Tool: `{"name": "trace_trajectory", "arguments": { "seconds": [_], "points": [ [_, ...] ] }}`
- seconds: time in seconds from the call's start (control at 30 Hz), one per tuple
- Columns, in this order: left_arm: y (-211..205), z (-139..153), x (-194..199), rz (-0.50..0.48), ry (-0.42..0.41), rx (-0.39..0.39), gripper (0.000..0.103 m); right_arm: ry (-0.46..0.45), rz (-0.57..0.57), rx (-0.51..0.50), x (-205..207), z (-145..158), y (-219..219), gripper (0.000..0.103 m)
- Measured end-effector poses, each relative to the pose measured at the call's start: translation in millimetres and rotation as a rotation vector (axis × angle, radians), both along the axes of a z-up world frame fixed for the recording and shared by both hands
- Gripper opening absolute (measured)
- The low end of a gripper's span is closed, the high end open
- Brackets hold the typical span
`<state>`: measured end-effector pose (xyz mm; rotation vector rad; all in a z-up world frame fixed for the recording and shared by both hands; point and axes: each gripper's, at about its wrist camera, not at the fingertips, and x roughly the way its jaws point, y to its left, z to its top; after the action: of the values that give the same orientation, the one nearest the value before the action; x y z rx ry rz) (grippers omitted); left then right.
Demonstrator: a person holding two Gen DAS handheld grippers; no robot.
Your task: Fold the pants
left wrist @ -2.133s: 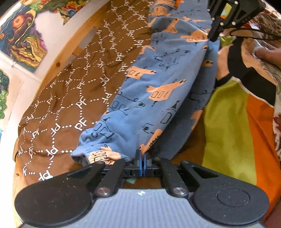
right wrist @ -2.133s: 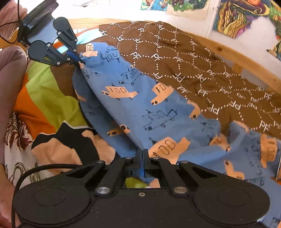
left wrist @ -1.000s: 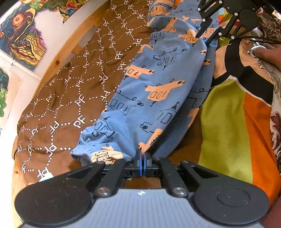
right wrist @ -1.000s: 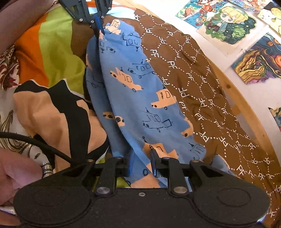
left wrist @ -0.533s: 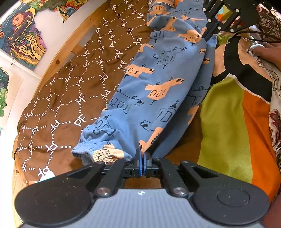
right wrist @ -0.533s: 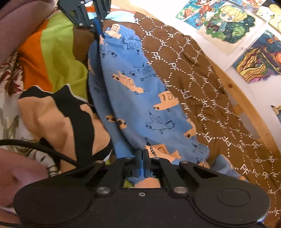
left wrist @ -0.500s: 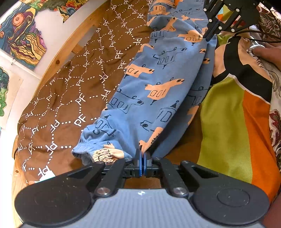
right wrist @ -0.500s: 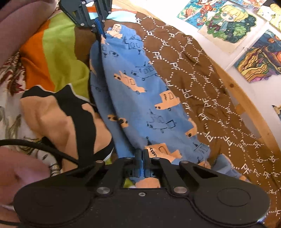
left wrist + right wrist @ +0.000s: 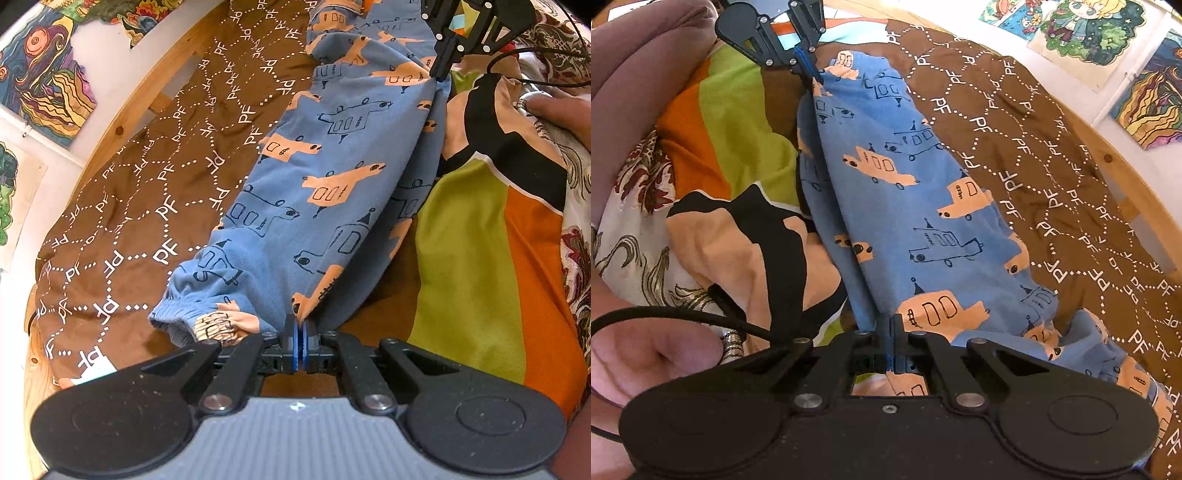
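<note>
your left gripper and right gripper both pinch the pants (lower centre), stretched over the blanket.

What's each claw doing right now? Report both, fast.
Left claw: closed on the blue pants near the cuff.
Right claw: closed on the pants' other end.

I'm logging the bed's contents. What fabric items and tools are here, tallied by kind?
Pants: 1
Brown patterned blanket: 1
Colour-block blanket: 1
Hand-held grippers, left hand-held gripper and right hand-held gripper, both clamped on the pants: 2
Total: 5
</note>
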<state>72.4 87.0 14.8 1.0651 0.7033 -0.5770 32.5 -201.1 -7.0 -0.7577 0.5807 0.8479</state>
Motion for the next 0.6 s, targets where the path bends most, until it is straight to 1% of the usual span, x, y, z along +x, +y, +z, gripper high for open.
{"name": "trace_trajectory", "arguments": {
  "seconds": [0.13, 0.2, 0.23, 0.3, 0.37, 0.4, 0.43, 0.47, 0.53, 0.57, 0.6],
  "points": [
    [0, 0, -1, -0.001, 0.000, -0.001, 0.003, 0.007, 0.005, -0.002, 0, 2, 0, 0.000],
    [0, 0, -1, 0.000, 0.000, -0.001, 0.003, 0.032, 0.024, -0.005, -1, 2, 0, 0.000],
    [0, 0, -1, 0.001, -0.001, -0.002, 0.003, 0.027, 0.030, -0.013, -3, 1, 1, 0.000],
    [1, -1, 0, 0.003, 0.000, -0.005, 0.003, -0.016, 0.030, -0.034, -8, -2, 3, 0.000],
    [0, -2, 0, 0.003, -0.001, -0.005, 0.003, -0.075, -0.004, -0.033, -8, -2, 1, 0.000],
    [0, -2, 0, 0.002, -0.001, -0.003, 0.003, -0.109, -0.012, -0.045, -8, -2, 1, 0.004],
    [0, -2, -1, 0.000, -0.001, -0.002, 0.003, -0.124, -0.006, -0.060, -8, -3, 1, 0.012],
    [0, -2, -1, 0.000, -0.002, -0.002, 0.003, -0.128, 0.003, -0.071, -7, -4, 1, 0.016],
    [0, -1, 0, 0.004, -0.001, -0.006, 0.003, -0.127, 0.035, -0.094, -9, -8, 2, 0.027],
    [1, -1, 0, 0.005, -0.001, -0.008, 0.003, -0.142, 0.046, -0.109, -11, -10, 3, 0.031],
    [0, -1, 0, 0.006, -0.001, -0.008, 0.002, -0.166, 0.059, -0.128, -13, -13, 4, 0.031]
  ]
}}
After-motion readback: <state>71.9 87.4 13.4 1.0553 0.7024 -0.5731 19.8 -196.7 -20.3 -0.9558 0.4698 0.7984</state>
